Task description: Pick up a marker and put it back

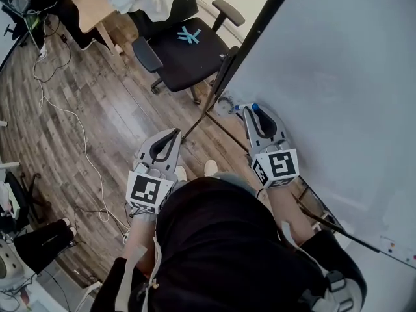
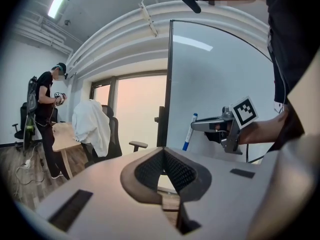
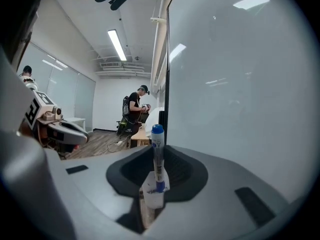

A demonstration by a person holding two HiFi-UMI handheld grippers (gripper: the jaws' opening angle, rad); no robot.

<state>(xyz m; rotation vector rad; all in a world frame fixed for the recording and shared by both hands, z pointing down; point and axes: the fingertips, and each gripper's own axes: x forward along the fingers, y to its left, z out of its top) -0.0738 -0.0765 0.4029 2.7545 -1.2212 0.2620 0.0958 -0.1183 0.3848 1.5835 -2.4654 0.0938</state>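
Right claw [image 3: 156,183] is clamped on the marker [image 3: 157,154], which stands upright between its jaws close beside the whiteboard [image 3: 240,84]. It has a white barrel and a blue cap, and its lower end is blurred. The head view shows only the marker's blue tip past the claw's end. Left claw [image 2: 162,170], in its own view, has its jaws together on nothing, above the wooden floor [image 1: 97,109].
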